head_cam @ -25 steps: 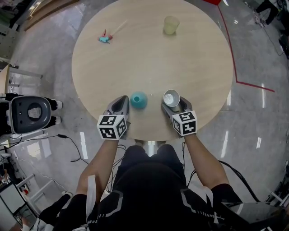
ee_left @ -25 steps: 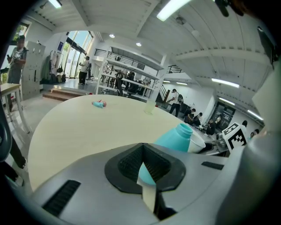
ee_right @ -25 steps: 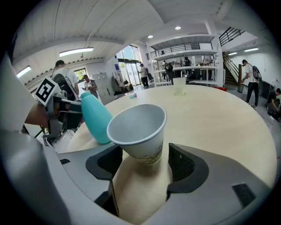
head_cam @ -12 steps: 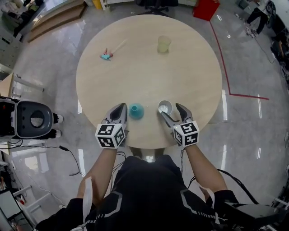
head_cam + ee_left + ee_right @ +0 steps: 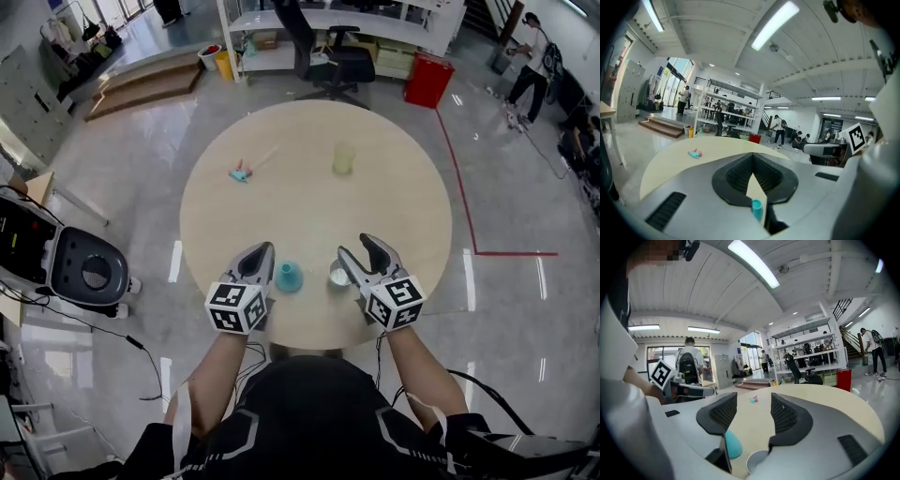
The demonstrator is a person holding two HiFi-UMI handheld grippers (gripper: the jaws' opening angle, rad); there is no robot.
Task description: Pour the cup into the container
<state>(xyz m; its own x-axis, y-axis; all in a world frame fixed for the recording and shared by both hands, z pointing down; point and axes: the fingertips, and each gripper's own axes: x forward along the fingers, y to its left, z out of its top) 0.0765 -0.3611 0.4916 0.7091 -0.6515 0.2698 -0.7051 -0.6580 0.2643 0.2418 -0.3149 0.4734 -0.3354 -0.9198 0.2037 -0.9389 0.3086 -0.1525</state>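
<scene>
Right tool (image 5: 354, 247) has let go and lifted back; cup (image 5: 338, 274) stands by container (image 5: 289, 276) at the desk's (image 5: 309, 202) near edge — likely set down; jaws spread, closing empty; left tool (image 5: 262, 253) pressed together.

The right tongs (image 5: 753, 416) were closing with their pads apart over the pale desk (image 5: 825, 404), a metal cup (image 5: 757, 462) low in the gap (no pad pressing it) and a teal container (image 5: 732, 445) just beside it.
</scene>
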